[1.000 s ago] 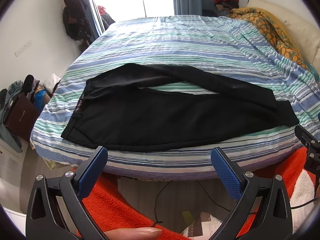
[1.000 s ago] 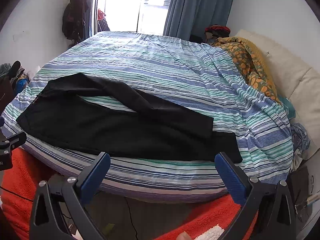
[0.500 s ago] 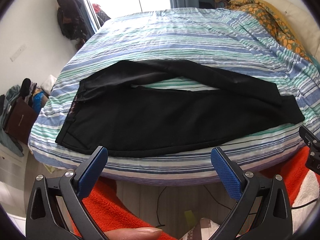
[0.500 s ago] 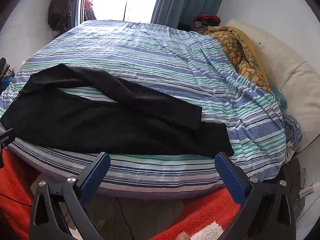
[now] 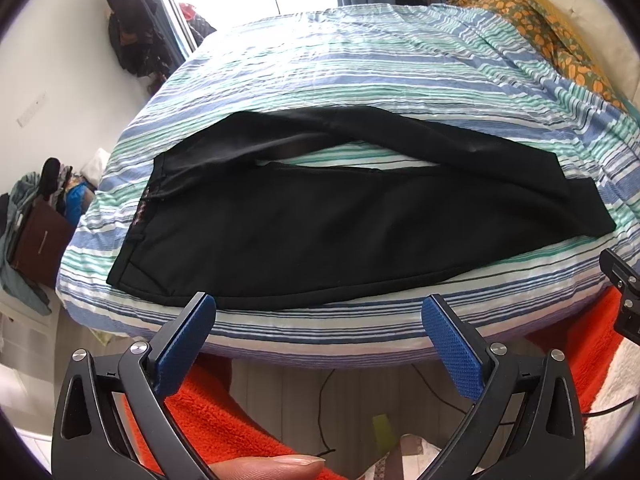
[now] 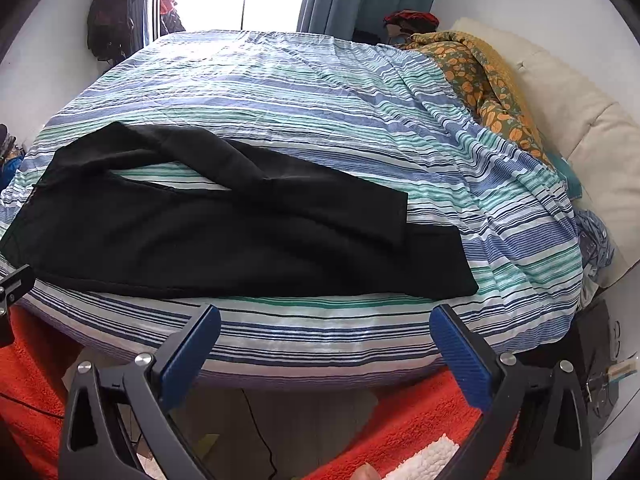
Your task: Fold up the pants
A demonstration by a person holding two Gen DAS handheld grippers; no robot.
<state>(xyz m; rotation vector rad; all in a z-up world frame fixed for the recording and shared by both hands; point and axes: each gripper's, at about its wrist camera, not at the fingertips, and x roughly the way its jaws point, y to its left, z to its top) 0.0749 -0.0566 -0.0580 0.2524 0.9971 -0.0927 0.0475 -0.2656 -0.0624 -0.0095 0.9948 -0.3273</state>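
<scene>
Black pants (image 5: 328,224) lie along the near edge of a bed with a striped cover (image 5: 360,64). The waistband is at the left, the legs run right, and the far leg crosses over the near one. They also show in the right wrist view (image 6: 224,240). My left gripper (image 5: 320,316) is open and empty, hovering just short of the bed edge below the pants' near hem. My right gripper (image 6: 326,328) is open and empty, below the bed edge near the leg ends.
A yellow floral blanket (image 6: 488,80) and cream pillows (image 6: 576,120) lie at the bed's right. An orange rug (image 5: 224,420) and cables cover the floor below. Clutter (image 5: 40,216) stands at the left wall. Dark clothes (image 5: 128,36) hang by the window.
Both grippers have moved forward and up toward the bed edge; the pants look larger and closer. The pants have not moved. Both grippers stay open.
</scene>
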